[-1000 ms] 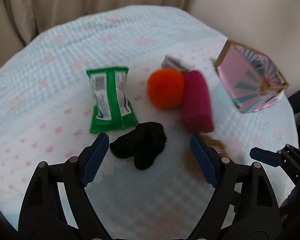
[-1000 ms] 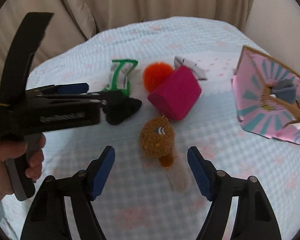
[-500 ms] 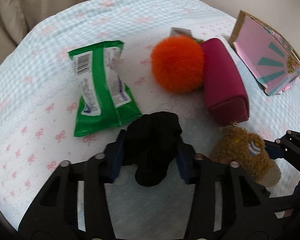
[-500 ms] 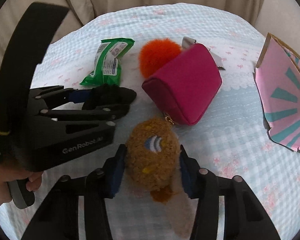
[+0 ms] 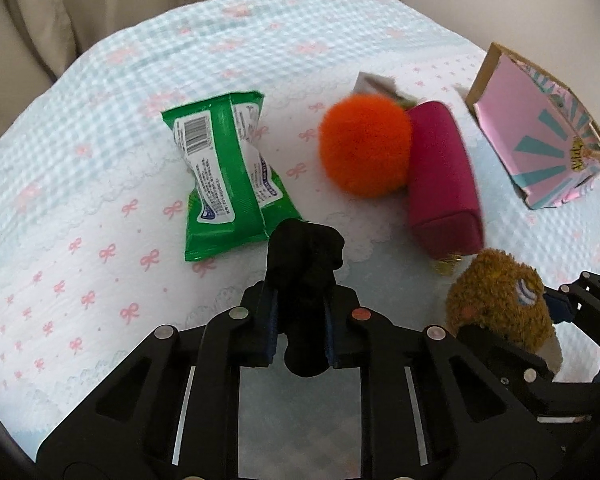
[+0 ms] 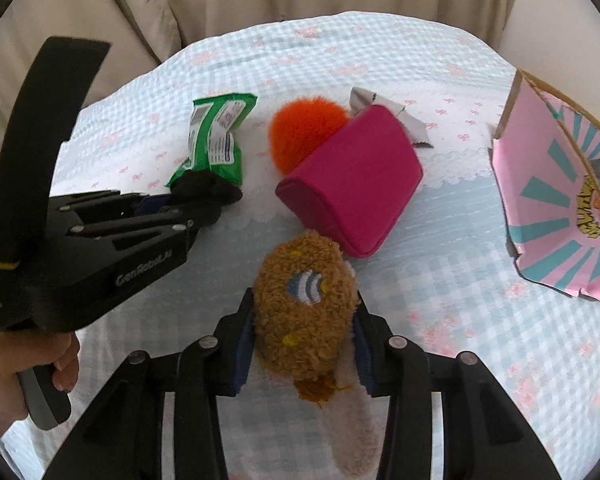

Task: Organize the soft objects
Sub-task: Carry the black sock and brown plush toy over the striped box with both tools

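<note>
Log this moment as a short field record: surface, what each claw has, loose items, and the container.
surface: checked tablecloth with pink bows
left claw: just closed, shut on black fabric bundle
right claw: jaws just closing, pads pressing brown plush toy
loose items: green packet, orange pompom, magenta pouch touching the pompom
behind pompom: grey wrapper, partly hidden
container: pink and teal box, at the right, something grey inside
person: hand on left claw's handle
</note>
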{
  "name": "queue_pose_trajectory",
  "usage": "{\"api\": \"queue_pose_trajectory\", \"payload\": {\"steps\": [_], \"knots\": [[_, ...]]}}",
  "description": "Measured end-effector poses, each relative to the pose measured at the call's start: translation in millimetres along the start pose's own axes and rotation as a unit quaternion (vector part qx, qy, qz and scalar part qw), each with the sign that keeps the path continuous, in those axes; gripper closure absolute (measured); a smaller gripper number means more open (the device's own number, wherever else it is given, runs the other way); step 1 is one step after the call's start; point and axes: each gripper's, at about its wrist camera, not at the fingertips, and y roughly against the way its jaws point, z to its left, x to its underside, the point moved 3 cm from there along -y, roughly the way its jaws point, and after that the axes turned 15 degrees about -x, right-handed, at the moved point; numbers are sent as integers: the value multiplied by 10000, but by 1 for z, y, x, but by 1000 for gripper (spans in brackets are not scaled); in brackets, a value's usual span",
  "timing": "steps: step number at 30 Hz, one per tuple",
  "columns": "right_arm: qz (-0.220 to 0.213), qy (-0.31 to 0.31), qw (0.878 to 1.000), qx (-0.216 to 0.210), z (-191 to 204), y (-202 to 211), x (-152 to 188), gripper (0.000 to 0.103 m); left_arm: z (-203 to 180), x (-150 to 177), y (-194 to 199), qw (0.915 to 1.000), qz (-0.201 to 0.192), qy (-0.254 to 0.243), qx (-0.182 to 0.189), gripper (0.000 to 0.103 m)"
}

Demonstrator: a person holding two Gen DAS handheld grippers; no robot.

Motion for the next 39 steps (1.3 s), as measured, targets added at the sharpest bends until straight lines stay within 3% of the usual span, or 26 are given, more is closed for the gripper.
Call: {"api": "queue_pose_trajectory", "payload": {"steps": [9,26,33,39], "knots": [[-223,-39,9997,-74,12,52,-12,64,9,-20,69,9995,-180,246,-45,88],[-1381,41,9904,-87,45,255,-77,64,-4,-101,268,9945,-842,614,-80,88],[-1661,34,9861,-78,21,326,-101,64,-37,-128,324,9918,-970,823,-124,88],[-1616,-36,9868,-74,-36,363,-106,64,-88,-149,347,9902,-916,1046,-128,88]]}}
